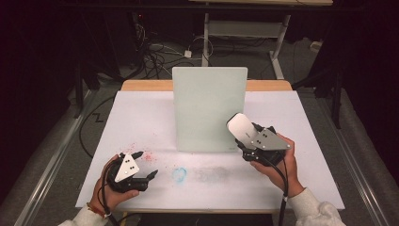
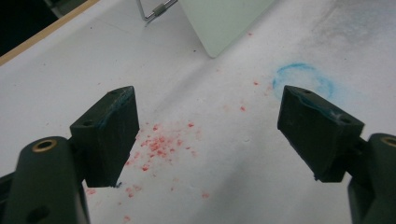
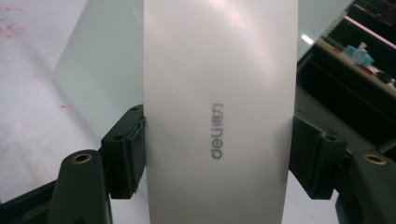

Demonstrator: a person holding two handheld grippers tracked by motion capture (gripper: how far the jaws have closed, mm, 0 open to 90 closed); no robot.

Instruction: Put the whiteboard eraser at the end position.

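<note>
Right gripper view: the right gripper (image 3: 219,154) has a white, smooth, rounded-end plastic block marked "deli", most likely a whiteboard eraser (image 3: 219,93), clamped between its fingers (image 3: 123,154).
Grip: the fingers press on the eraser's two long side edges, about mid-length by the printed logo; they stand only as far apart as the block is wide.
Eraser position: it rises straight up out of the fingers, its far end in front of the pale green frosted upright board (image 3: 98,79).
High view: the right gripper (image 1: 248,141) holds the eraser (image 1: 241,127) against or just in front of the board's (image 1: 209,108) lower right corner; contact cannot be told.
Left gripper: (image 2: 208,135) its fingers (image 2: 109,135) stand wide apart with nothing between them, low over the white table (image 2: 56,79).
Under the left fingers: red crumb-like specks (image 2: 161,144) lie between them; a faint blue ring smudge (image 2: 303,79) lies just beyond the far finger.
Handling, as a judgement: the eraser looks light and stiff, with a glossy shell that could slip or twist under a sideways wipe.
Where to hold: the flat side edges near the middle, as now, leaving the wiping face free.
Board: thin and propped on a wire stand (image 2: 156,11), so it may tip or slide if pushed hard.
</note>
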